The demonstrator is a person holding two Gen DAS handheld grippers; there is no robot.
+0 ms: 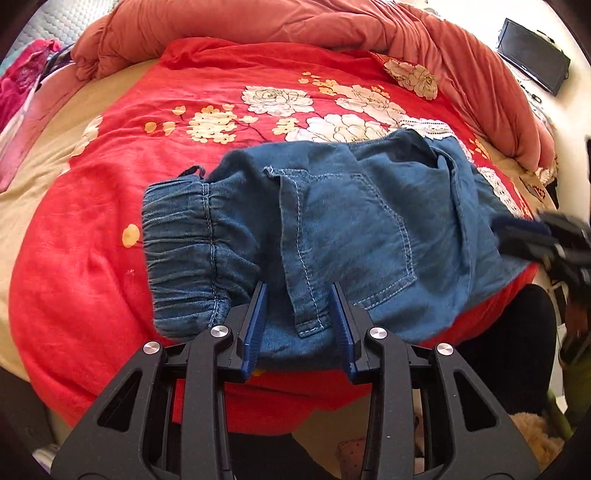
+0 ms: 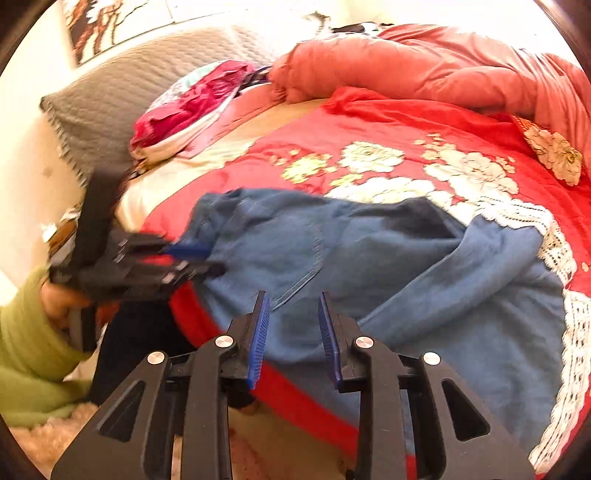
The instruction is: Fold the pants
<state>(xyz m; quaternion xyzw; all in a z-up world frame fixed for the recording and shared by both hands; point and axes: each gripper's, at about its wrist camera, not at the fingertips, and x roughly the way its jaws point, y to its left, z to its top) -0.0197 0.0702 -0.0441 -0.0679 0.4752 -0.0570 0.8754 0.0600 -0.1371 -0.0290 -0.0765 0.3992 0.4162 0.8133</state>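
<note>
Blue denim pants (image 1: 343,229) lie bunched on a red floral bedspread (image 1: 92,236), with the elastic waistband (image 1: 181,254) to the left and a back pocket facing up. My left gripper (image 1: 298,286) sits at their near edge, its blue pads closed on a thick fold of denim with a belt loop hanging between them. In the right wrist view the pants (image 2: 388,258) spread across the bed's near corner. My right gripper (image 2: 293,295) hovers over their near edge, jaws apart, pads touching no cloth. The left gripper (image 2: 192,258) shows blurred at the pants' left end.
A salmon duvet (image 1: 332,26) is heaped along the far side of the bed. Pink clothes (image 2: 188,107) and a grey pillow (image 2: 122,85) lie at the head. White lace trim (image 2: 554,251) edges the bedspread. A person's green sleeve (image 2: 29,339) is at the left. A dark screen (image 1: 532,55) is on the far right wall.
</note>
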